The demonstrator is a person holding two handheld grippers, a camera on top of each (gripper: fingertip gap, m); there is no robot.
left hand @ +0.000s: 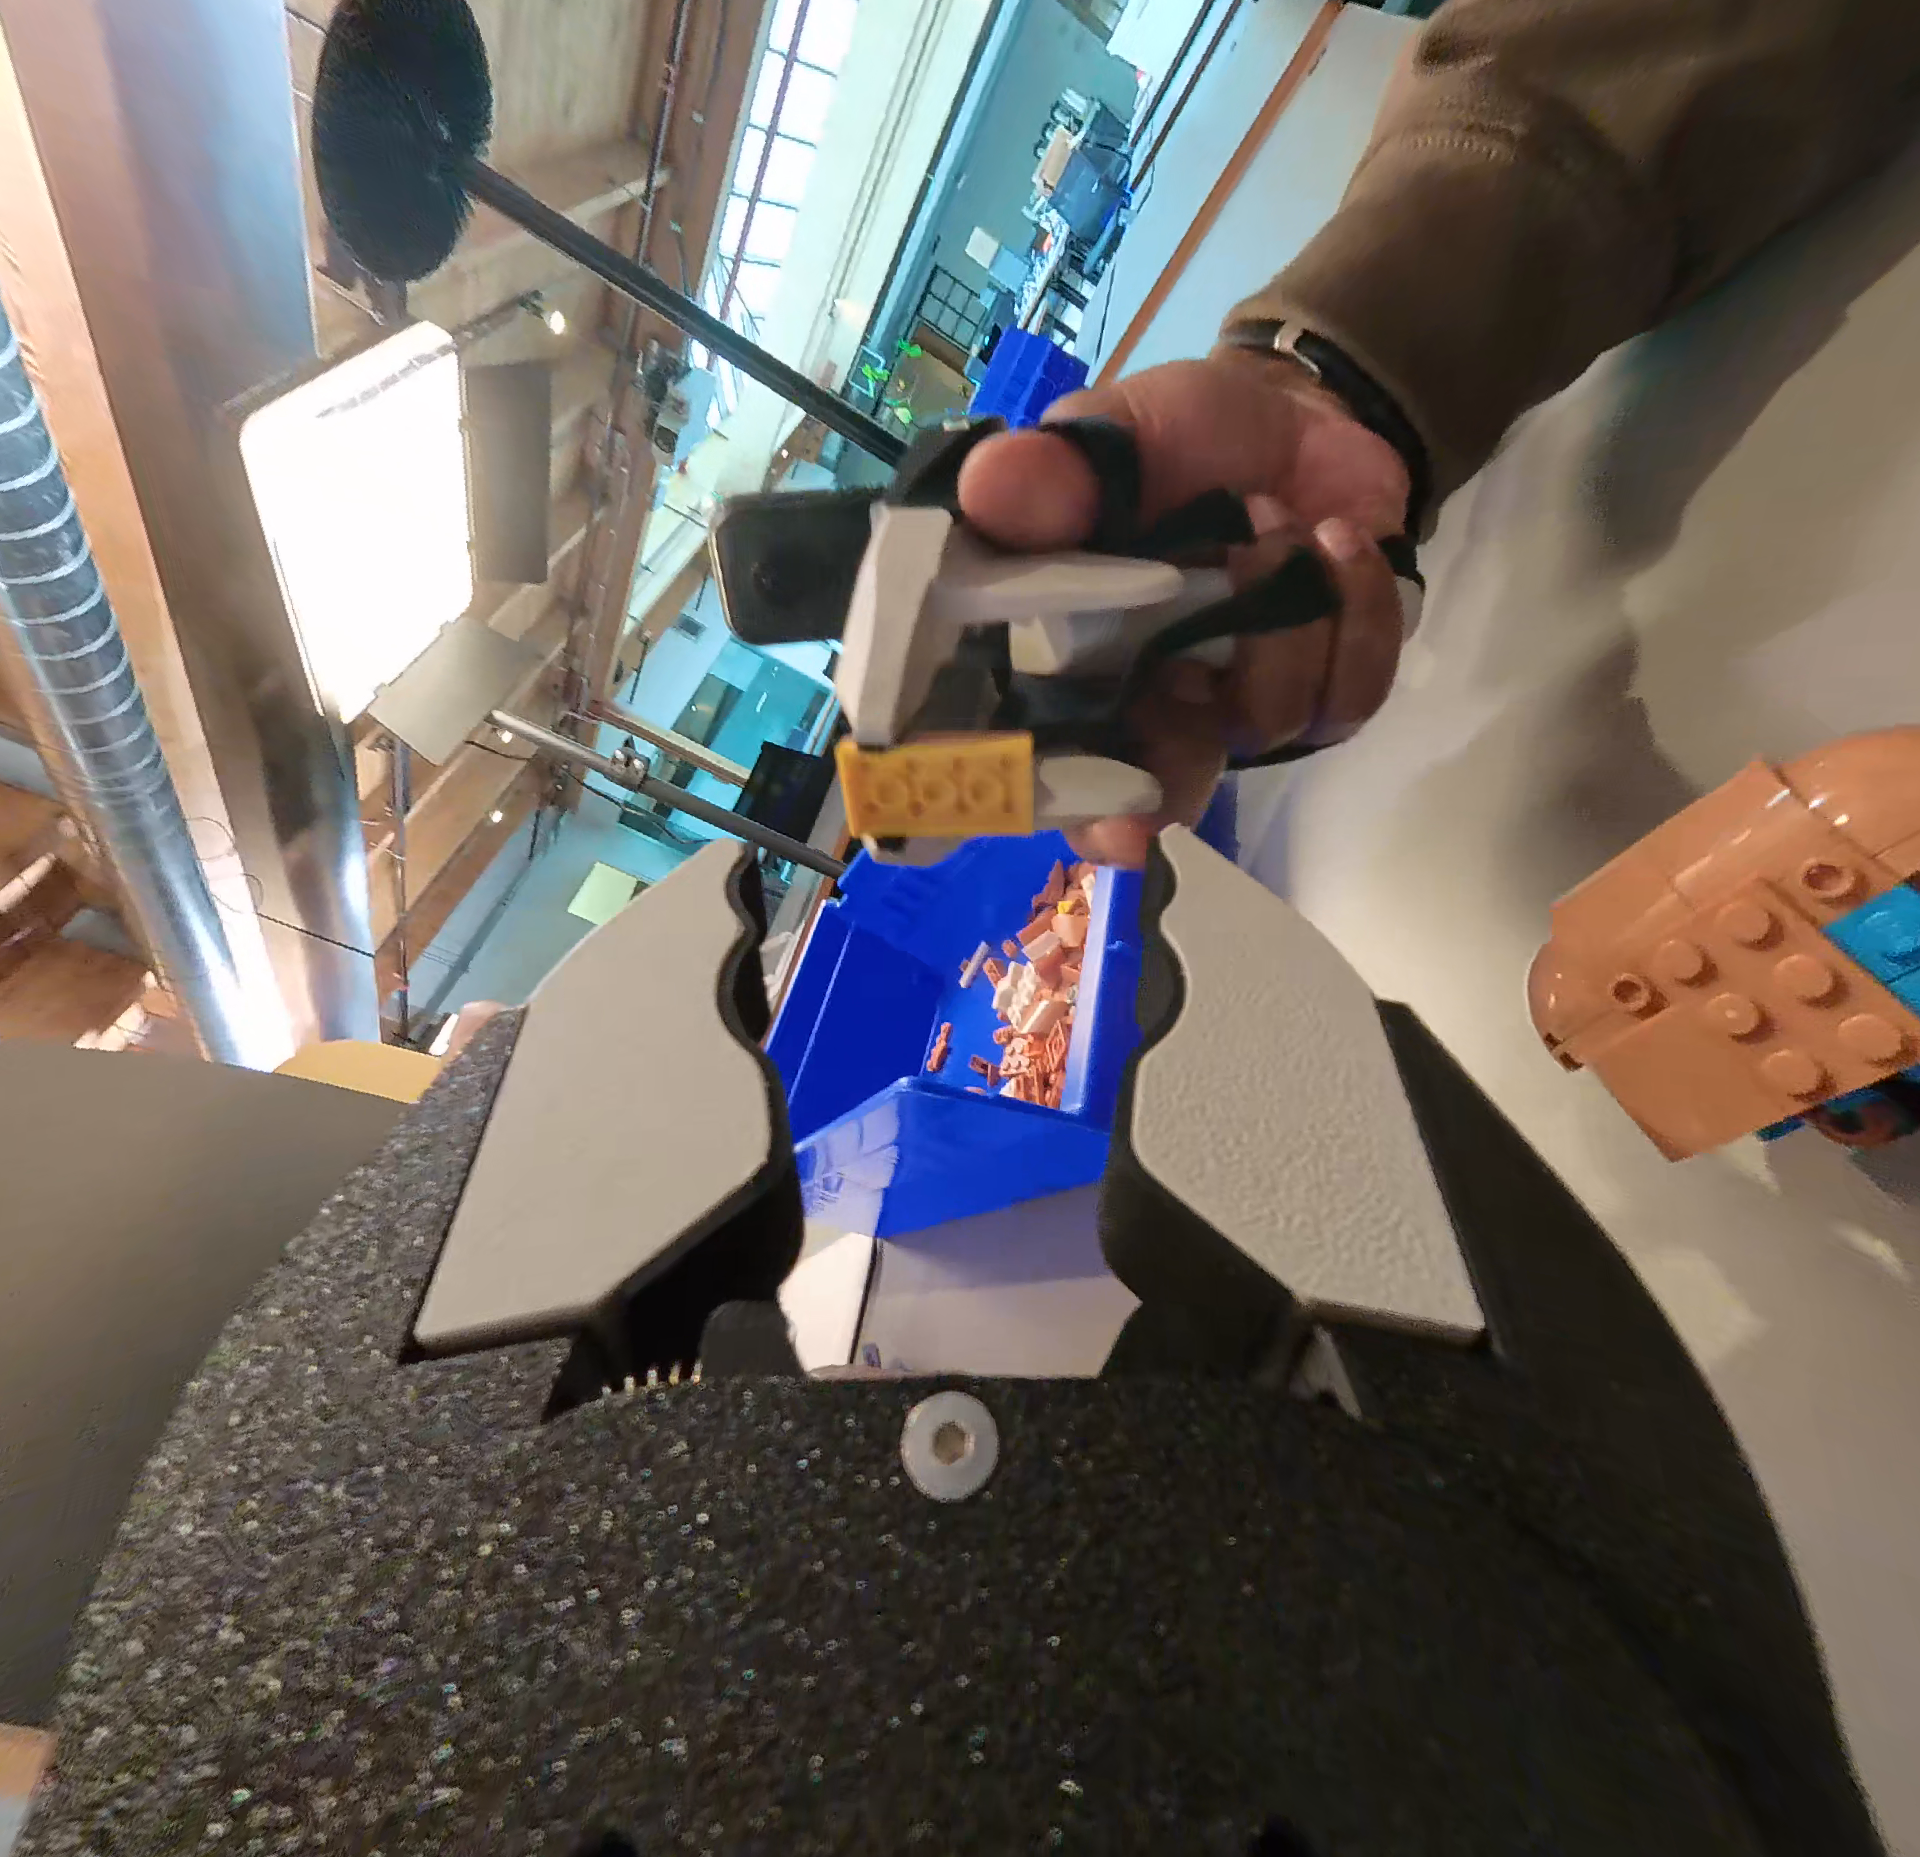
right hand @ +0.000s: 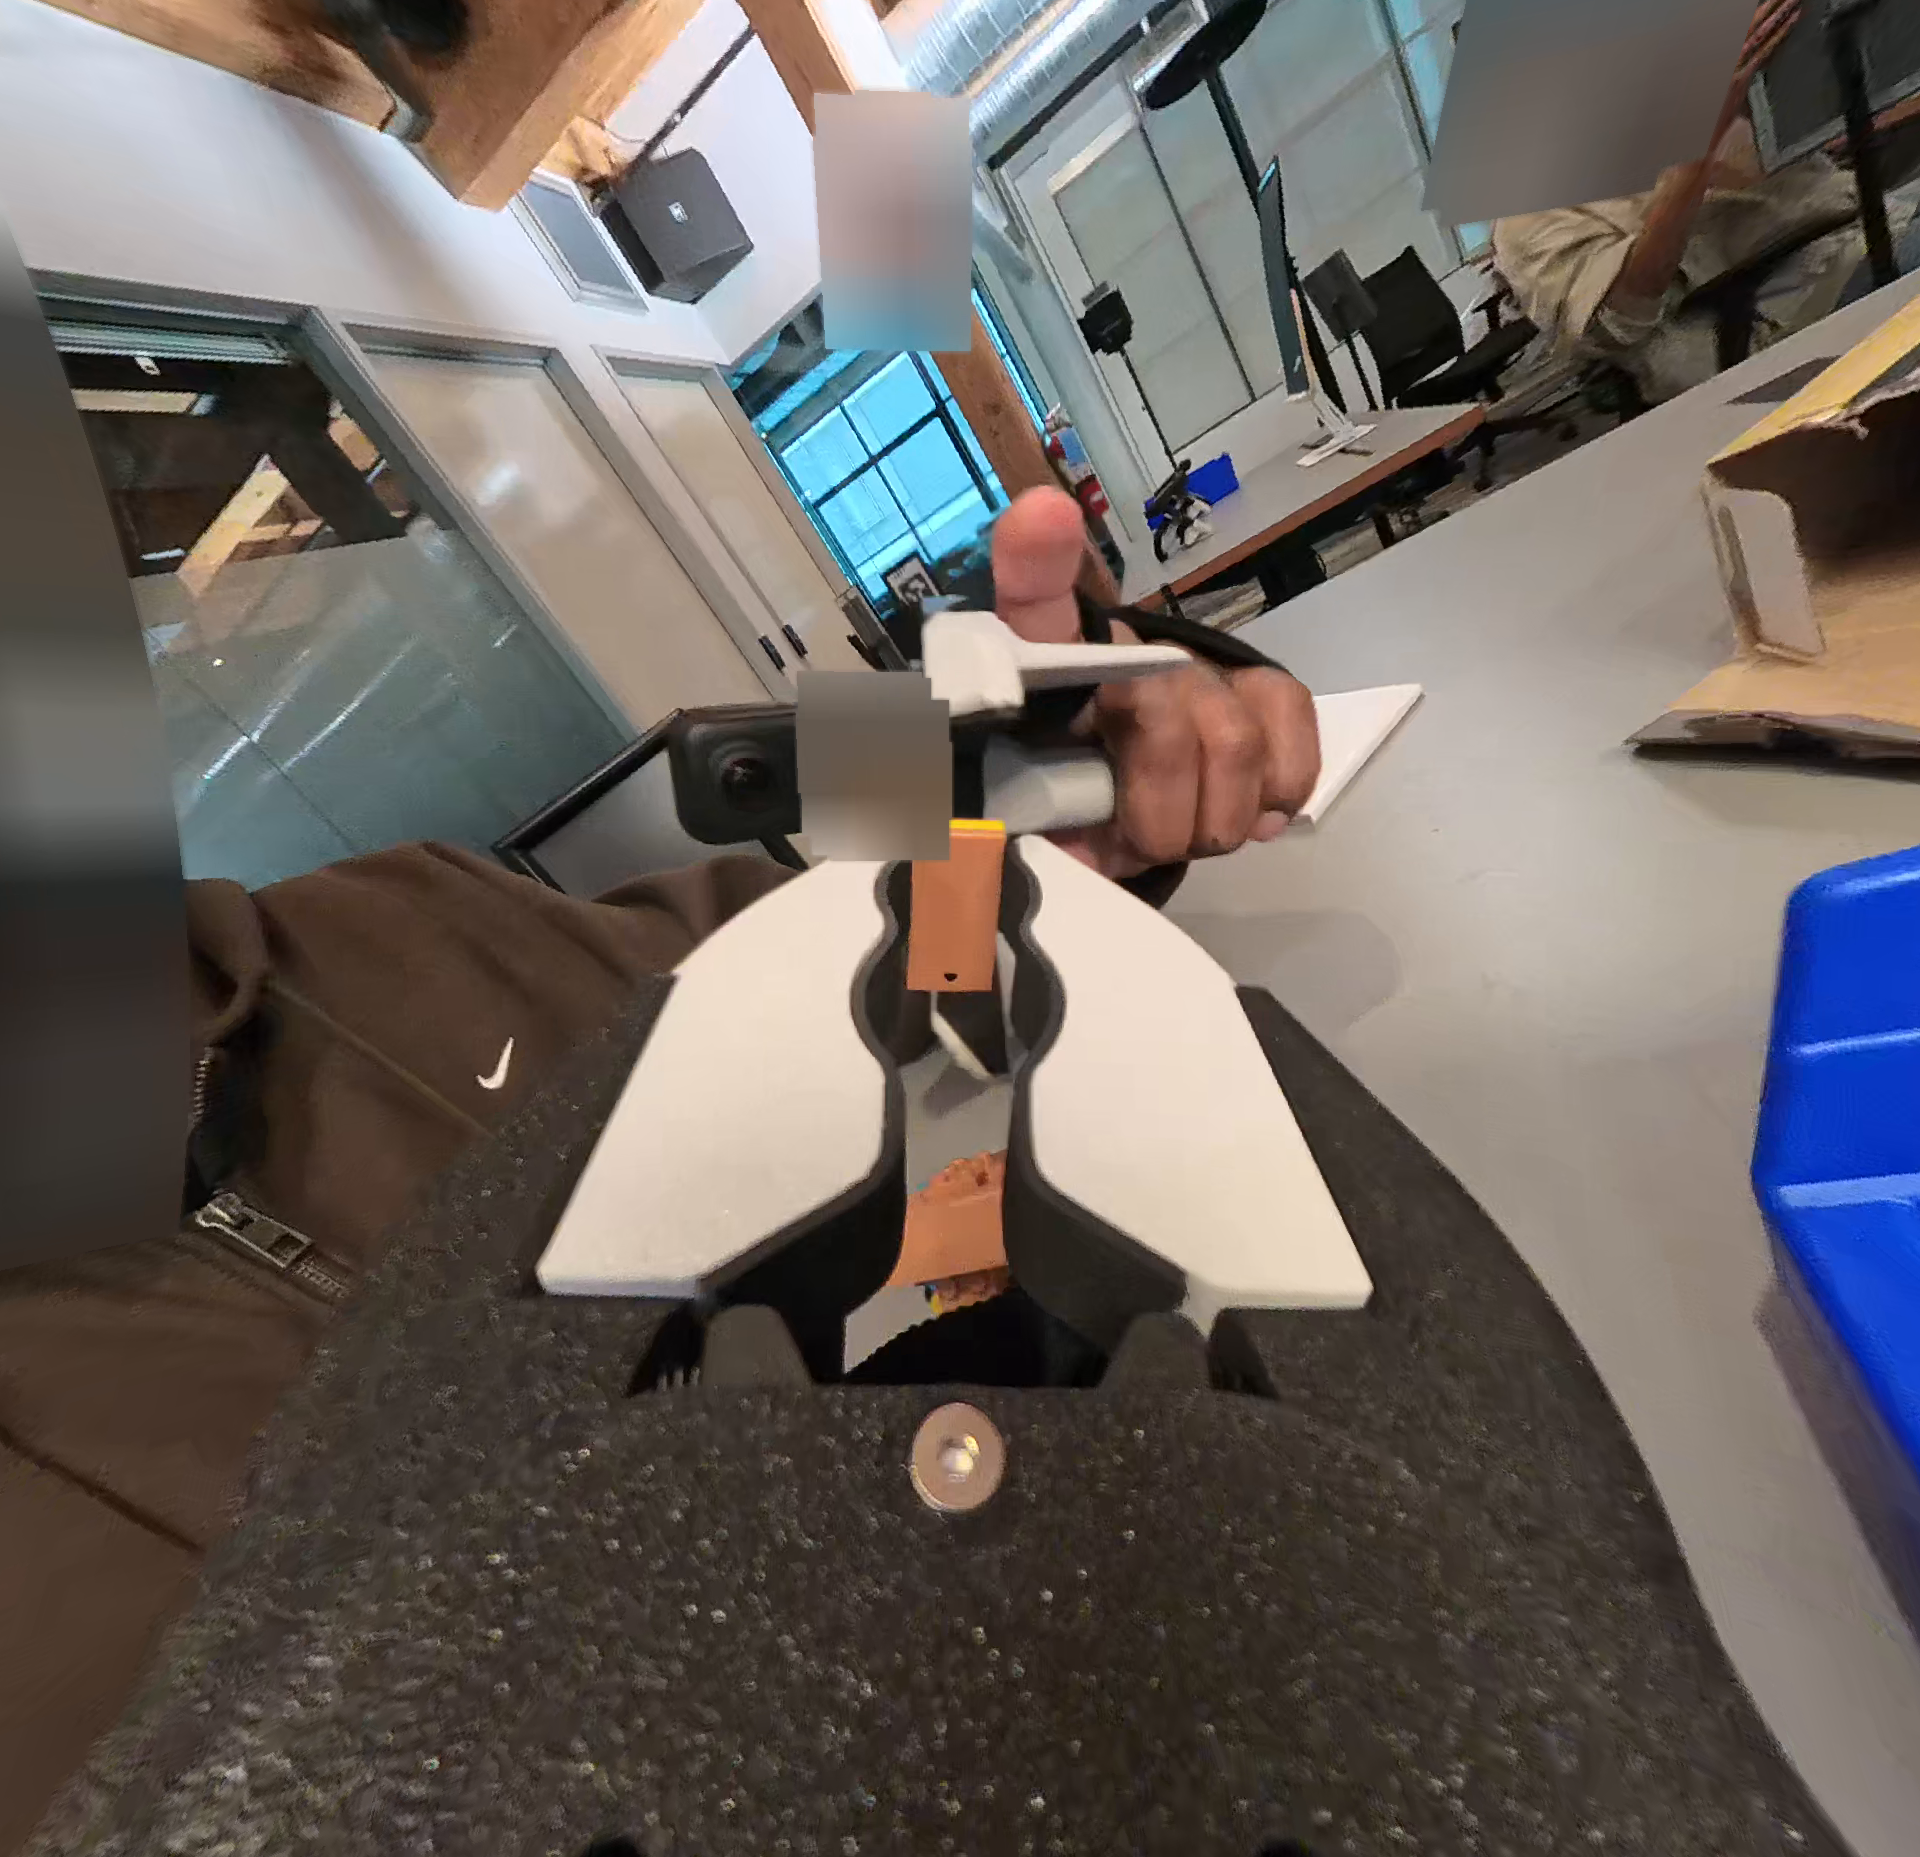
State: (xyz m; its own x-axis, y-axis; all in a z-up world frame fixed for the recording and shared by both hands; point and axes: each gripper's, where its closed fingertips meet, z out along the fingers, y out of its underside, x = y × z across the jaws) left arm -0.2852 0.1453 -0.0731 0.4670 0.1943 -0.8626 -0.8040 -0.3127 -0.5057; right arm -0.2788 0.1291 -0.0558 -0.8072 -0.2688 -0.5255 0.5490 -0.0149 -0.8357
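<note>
The left gripper has its fingers spread wide and bare; just past their tips the right gripper pinches a yellow and tan brick; beyond lies a blue bin of bricks on the desk, a brick model to the right.

Yellow studded plate at 12 o'clock; blue bin holds tan and white bricks; salmon-and-blue brick model at 3 o'clock; grey bench; brown sleeve.
</note>
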